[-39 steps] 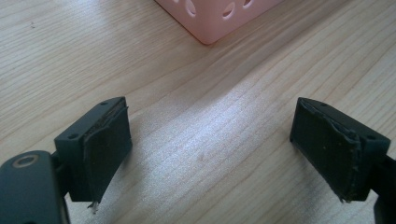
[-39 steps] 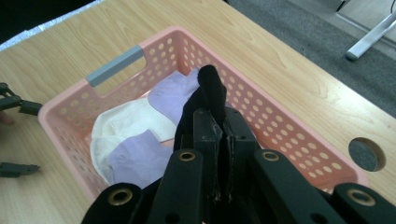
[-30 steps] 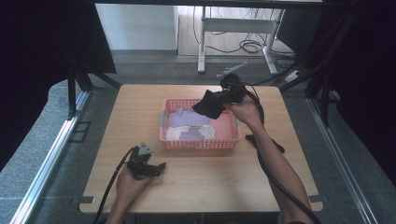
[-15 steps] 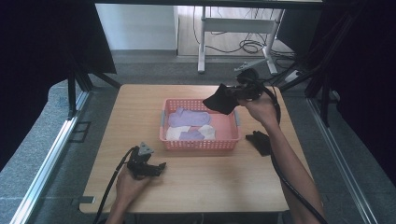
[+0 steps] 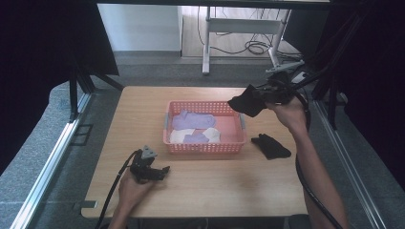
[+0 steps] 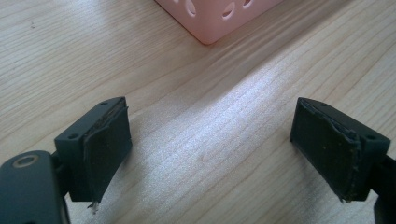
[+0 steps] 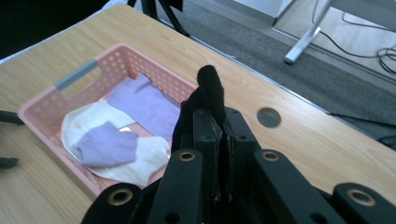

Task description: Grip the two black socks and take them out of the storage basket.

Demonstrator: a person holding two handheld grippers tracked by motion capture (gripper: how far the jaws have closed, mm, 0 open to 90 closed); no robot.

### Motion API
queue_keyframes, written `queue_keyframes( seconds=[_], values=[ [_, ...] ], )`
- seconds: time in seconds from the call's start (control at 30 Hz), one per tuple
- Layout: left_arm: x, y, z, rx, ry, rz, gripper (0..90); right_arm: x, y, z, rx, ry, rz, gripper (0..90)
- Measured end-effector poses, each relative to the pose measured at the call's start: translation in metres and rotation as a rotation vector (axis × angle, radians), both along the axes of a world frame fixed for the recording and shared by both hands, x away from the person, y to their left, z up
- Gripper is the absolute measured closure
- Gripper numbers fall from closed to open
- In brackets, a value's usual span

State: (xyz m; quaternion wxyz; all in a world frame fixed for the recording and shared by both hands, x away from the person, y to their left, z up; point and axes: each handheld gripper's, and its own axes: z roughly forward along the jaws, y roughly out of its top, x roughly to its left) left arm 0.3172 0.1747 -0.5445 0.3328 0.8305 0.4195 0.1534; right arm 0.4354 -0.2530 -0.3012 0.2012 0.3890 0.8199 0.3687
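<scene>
A pink basket [image 5: 205,145] stands mid-table with purple socks [image 5: 193,119] and white socks [image 5: 178,136] inside. My right gripper [image 5: 260,98] is up in the air past the basket's right far corner, shut on a black sock [image 5: 246,104] that hangs from its jaws. In the right gripper view the black sock [image 7: 210,93] sticks up between the closed jaws, above the pink basket [image 7: 44,109]. A second black sock [image 5: 270,146] lies on the table to the right of the basket. My left gripper [image 5: 160,172] rests open on the table near the front left, jaws wide apart.
The wooden table [image 5: 219,191] has bare room in front of the basket. A round cable hole [image 7: 269,117] sits near the far edge. Behind the table are a white desk frame [image 5: 241,28] and cables on the floor.
My right gripper has carried the black sock from over the basket's right side out to the right and a little upward. The left gripper has stayed still.
</scene>
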Motion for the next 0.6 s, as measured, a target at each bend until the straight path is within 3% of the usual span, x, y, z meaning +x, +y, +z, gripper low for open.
queue_keyframes(
  seconds=[0.3,0.53,0.57,0.6],
  values=[
    [0.000,0.000,0.000,-0.001,-0.003,0.001,12.3,-0.006,-0.037,-0.022,-0.014,0.025,-0.074,85.6],
    [0.000,0.000,0.000,0.000,0.000,-0.001,12.3,-0.008,-0.063,-0.067,-0.035,0.091,-0.139,85.5],
    [0.000,0.000,0.000,0.000,0.000,-0.001,12.3,-0.008,-0.063,-0.067,-0.035,0.091,-0.139,85.5],
    [0.000,0.000,0.000,-0.001,0.001,0.000,12.3,-0.007,-0.066,-0.082,-0.035,0.114,-0.146,85.5]
  ],
)
